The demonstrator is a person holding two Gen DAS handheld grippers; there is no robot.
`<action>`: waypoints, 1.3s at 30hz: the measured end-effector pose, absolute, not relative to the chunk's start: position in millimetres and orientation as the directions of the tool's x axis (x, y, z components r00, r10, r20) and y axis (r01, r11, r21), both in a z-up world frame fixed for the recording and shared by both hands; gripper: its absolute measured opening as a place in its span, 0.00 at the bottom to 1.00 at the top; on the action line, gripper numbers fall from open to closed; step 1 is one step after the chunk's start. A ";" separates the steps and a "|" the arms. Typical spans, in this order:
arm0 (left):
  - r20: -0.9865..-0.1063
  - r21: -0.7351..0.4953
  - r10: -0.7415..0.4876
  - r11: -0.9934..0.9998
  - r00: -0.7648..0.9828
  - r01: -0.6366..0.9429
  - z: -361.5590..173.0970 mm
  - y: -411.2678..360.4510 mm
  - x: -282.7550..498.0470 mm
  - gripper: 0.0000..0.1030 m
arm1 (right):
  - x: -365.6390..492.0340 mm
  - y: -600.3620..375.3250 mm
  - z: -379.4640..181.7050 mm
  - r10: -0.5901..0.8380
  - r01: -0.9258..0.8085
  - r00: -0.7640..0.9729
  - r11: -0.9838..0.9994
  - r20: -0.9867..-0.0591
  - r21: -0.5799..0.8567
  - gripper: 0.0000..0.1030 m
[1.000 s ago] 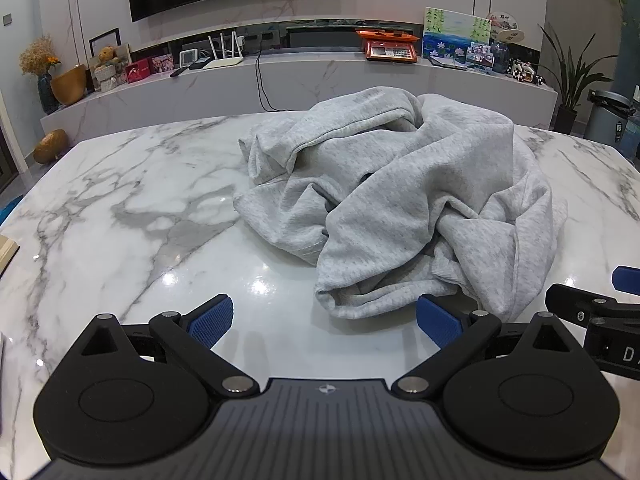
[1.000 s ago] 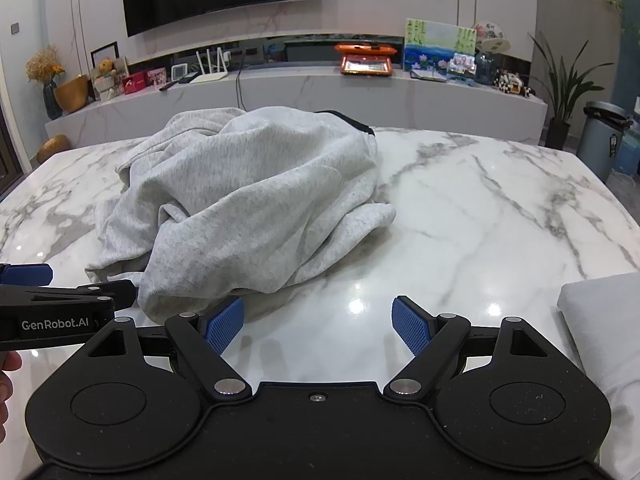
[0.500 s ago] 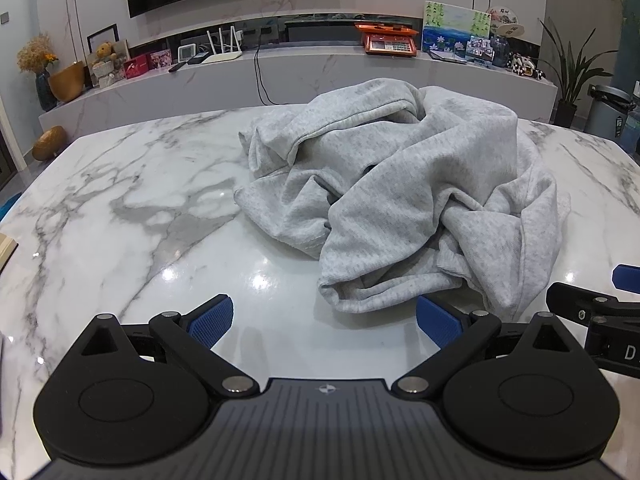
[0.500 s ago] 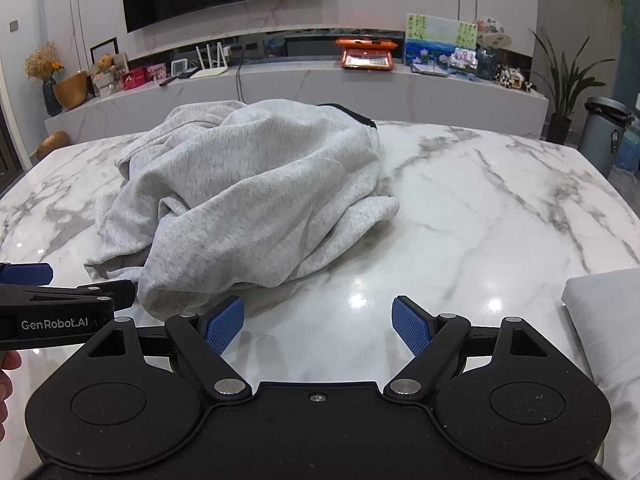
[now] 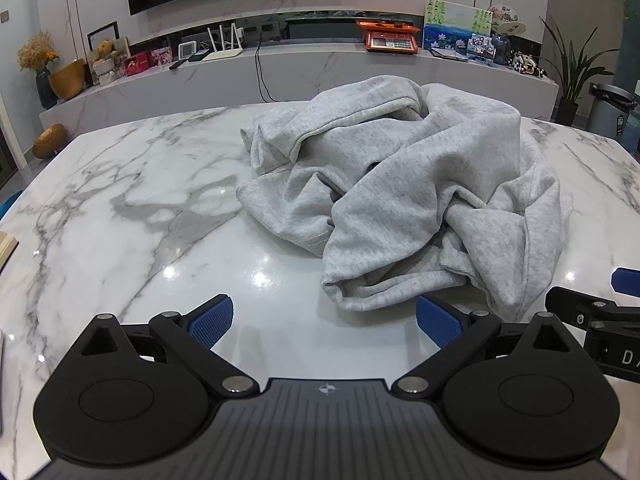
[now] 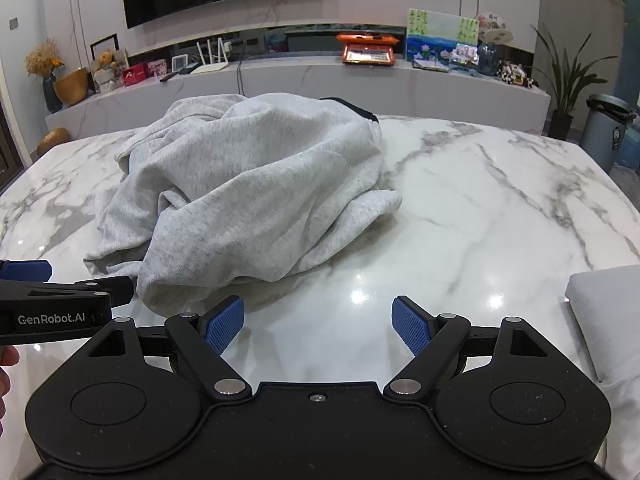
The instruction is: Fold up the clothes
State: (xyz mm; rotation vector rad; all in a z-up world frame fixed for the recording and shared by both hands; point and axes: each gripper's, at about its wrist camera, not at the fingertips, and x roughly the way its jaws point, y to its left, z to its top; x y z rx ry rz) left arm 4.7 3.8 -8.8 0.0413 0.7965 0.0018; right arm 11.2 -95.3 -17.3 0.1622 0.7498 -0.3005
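Marble table [image 5: 120,208] bears crumpled sweatshirt [image 5: 400,184]

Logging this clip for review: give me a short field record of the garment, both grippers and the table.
garment: grey sweatshirt, crumpled in a heap, unfolded
surface: white marble table
left gripper: open, empty, just short of the heap's near edge
right gripper: open, empty, near the heap's right side
other cloth: folded pale item at the table's right edge

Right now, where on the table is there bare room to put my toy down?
Two bare patches of marble table: a wide one left of the gray sweatshirt, out to the table's left edge, and another right of the sweatshirt, between it and the folded gray cloth. The middle is crowded by the crumpled sweatshirt.
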 end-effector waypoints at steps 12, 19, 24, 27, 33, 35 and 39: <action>-0.716 0.035 0.016 0.999 0.698 0.013 -8.6 5.2 5.4 0.96 | 12.6 -92.1 -18.5 -0.213 0.327 0.689 0.944 -0.693 0.035 0.78; -0.691 0.044 0.012 0.999 0.722 0.026 -2.1 6.8 3.1 0.96 | 13.4 -91.7 -18.5 -0.211 0.325 0.691 0.945 -0.691 0.037 0.78; -0.664 0.032 -0.008 0.999 0.748 0.039 7.9 13.2 1.4 0.96 | 13.4 -91.7 -15.2 -0.215 0.324 0.699 0.946 -0.683 0.033 0.78; -0.639 0.002 -0.020 1.000 0.769 0.028 15.2 20.0 1.9 0.96 | 14.0 -91.8 -10.0 -0.211 0.324 0.711 0.945 -0.671 0.046 0.78; -0.633 -0.073 -0.043 0.997 0.773 -0.005 24.9 32.4 16.0 0.96 | 20.9 -95.3 5.9 -0.192 0.328 0.739 0.940 -0.646 0.096 0.78; -0.638 -0.077 -0.043 0.997 0.769 -0.008 22.2 31.9 22.6 0.96 | 28.0 -96.3 10.4 -0.192 0.328 0.748 0.939 -0.635 0.103 0.78; -0.652 -0.077 -0.039 0.997 0.758 -0.015 15.2 29.7 36.0 0.96 | 38.1 -100.4 5.7 -0.164 0.314 0.750 0.941 -0.640 0.127 0.78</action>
